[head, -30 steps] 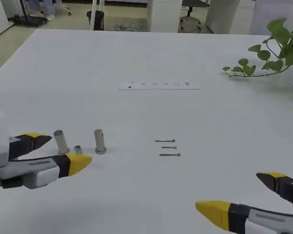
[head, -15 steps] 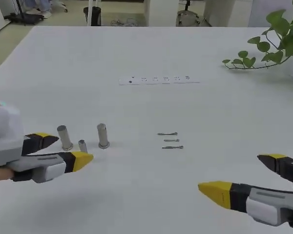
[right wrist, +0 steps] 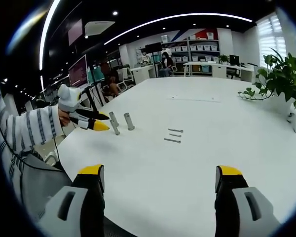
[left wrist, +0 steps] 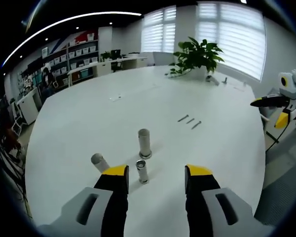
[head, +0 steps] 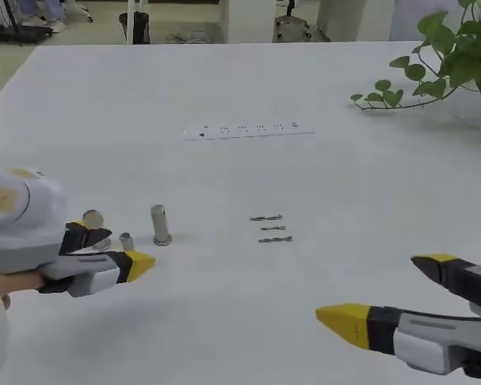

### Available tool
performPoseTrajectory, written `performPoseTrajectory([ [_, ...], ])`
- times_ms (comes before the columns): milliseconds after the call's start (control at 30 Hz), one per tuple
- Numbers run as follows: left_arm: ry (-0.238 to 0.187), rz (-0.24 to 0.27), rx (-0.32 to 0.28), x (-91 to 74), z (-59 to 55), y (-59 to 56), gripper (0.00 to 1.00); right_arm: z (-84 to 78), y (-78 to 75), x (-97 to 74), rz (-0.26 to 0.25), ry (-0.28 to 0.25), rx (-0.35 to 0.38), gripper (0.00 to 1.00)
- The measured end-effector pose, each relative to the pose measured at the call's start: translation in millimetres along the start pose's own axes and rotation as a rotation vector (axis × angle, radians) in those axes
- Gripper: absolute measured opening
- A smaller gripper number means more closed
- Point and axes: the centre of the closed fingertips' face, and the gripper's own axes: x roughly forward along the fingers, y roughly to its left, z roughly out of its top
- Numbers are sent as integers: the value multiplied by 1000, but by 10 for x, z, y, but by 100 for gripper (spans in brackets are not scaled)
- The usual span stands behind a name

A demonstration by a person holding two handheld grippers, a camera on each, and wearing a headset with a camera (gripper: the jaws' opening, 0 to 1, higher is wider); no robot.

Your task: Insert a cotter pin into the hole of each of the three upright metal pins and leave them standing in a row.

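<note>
Three metal pins (head: 159,224) stand in a loose cluster at the left of a white desk (head: 248,337). None carries a cotter pin yet. The three cotter pins (head: 272,228) lie flat and parallel to the right of the cluster, well apart from it.

The left claw (left wrist: 156,173) is spread wide and holds nothing. Its tips are just beside the shortest pin (left wrist: 141,171), with the tallest pin (left wrist: 144,143) a little beyond. The main risk here is a sideways nudge or careless closing that topples a pin and spoils the row. The cotter pins are also thin and flat on the desk, so a pinch may skid off them.

The left arm, in a striped sleeve (right wrist: 24,133), holds its gripper low and level over the desk. The right claw (right wrist: 160,171), also wide open and empty, hovers low near the desk's near edge, aimed toward the cotter pins but well short of them.
</note>
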Motion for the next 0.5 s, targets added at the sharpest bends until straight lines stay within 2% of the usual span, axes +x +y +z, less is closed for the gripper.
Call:
performPoseTrajectory([
  [100,37,19,30,52,-72,51,38,-8,13,-3,-2,0,3,92],
  [367,69,18,26,177,-149,115,32,-44,-3,-5,-14,12,6,91],
  [500,77,60,24,221,-169,200,34,-43,-14,-2,-17,11,12,91],
])
